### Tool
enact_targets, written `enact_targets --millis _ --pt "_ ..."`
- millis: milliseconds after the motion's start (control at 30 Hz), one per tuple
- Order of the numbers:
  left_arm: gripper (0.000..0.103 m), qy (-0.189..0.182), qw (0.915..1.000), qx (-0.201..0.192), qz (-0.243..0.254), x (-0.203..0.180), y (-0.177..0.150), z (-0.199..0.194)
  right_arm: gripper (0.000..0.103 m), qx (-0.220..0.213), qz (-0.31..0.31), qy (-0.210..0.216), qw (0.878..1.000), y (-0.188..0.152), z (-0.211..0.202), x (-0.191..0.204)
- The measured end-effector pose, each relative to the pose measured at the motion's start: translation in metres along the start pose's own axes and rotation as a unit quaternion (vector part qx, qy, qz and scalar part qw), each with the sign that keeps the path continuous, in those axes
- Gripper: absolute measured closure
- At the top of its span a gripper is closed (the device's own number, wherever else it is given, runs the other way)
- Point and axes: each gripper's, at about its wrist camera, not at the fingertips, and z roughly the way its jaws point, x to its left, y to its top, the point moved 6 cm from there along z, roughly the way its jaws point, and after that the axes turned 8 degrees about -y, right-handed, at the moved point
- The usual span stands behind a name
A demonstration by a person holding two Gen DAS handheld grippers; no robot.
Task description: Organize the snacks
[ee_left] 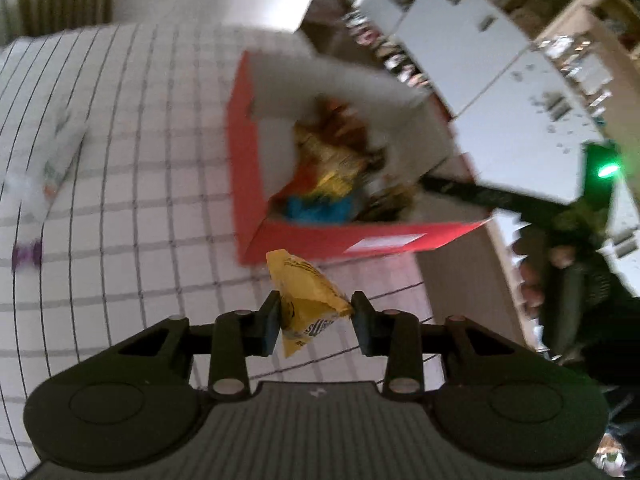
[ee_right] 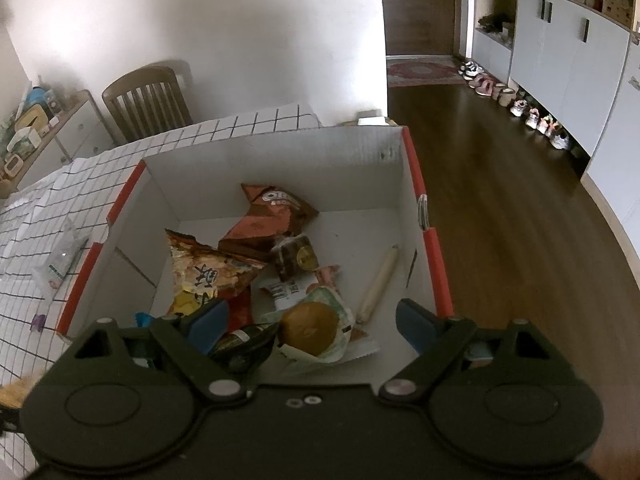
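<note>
My left gripper (ee_left: 316, 320) is shut on a yellow snack packet (ee_left: 306, 300), held above the checked tablecloth just in front of the red cardboard box (ee_left: 244, 160). The box holds several snacks. My right gripper (ee_right: 312, 326) is open and empty, hovering over the near end of the same box (ee_right: 424, 200). Below it lie a wrapped round bun (ee_right: 310, 328), an orange chip bag (ee_right: 208, 272), a brown packet (ee_right: 272, 216) and a pale sausage stick (ee_right: 378, 280). The other gripper's arm (ee_left: 500, 196) reaches over the box in the left wrist view.
The table wears a white checked cloth (ee_left: 120, 160). A clear plastic packet (ee_right: 60, 260) and a small purple item (ee_right: 37, 322) lie on it left of the box. A wooden chair (ee_right: 148, 104) stands behind the table. The wooden floor (ee_right: 500, 220) and white cabinets lie to the right.
</note>
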Motion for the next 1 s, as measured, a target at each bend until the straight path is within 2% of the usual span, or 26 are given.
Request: enact_targets --millis 100,167,300,367,533,700,800,867,900,933,1000 --pt "0.067 -0.002 0.9995 -0.024 0.022 -0.016 0.026 -0.005 0.013 -0.003 0.002 0.004 1.000 0.000 -0.003 -0.001" --pt "0.067 0.012 0.9986 -0.040 0.031 -0.021 0.043 0.001 0.013 -0.005 0.002 0.005 1.000 0.001 -0.003 -0.001" --pt "0.067 0.040 0.9968 -0.048 0.051 -0.026 0.069 0.028 0.013 -0.006 0.002 0.006 1.000 0.000 -0.005 0.000" --pt "0.067 0.056 0.9960 -0.043 0.055 -0.025 0.075 0.044 0.013 -0.007 0.001 0.007 1.000 0.000 -0.007 0.001" --pt "0.067 0.070 0.9953 -0.018 0.064 -0.025 0.076 0.074 0.013 -0.006 -0.001 0.009 1.000 -0.002 -0.010 0.002" --pt "0.063 0.078 0.9946 -0.014 0.067 -0.021 0.072 0.083 0.013 -0.005 -0.002 0.011 1.000 -0.003 -0.012 0.002" --pt "0.056 0.081 0.9943 -0.012 0.068 -0.021 0.072 0.084 0.013 -0.006 -0.001 0.014 1.000 -0.002 -0.014 0.003" --pt "0.037 0.078 0.9949 -0.015 0.062 -0.020 0.072 0.081 0.013 -0.007 -0.004 0.016 1.000 -0.001 -0.016 0.004" --pt "0.033 0.079 0.9950 -0.018 0.059 -0.019 0.073 0.080 0.013 -0.006 -0.005 0.018 1.000 -0.001 -0.017 0.005" --pt "0.030 0.078 0.9950 -0.023 0.057 -0.018 0.074 0.078 0.013 -0.007 -0.007 0.019 1.000 0.000 -0.018 0.006" --pt "0.030 0.077 0.9955 -0.028 0.049 -0.016 0.075 0.072 0.013 -0.008 -0.010 0.022 1.000 0.001 -0.021 0.007"
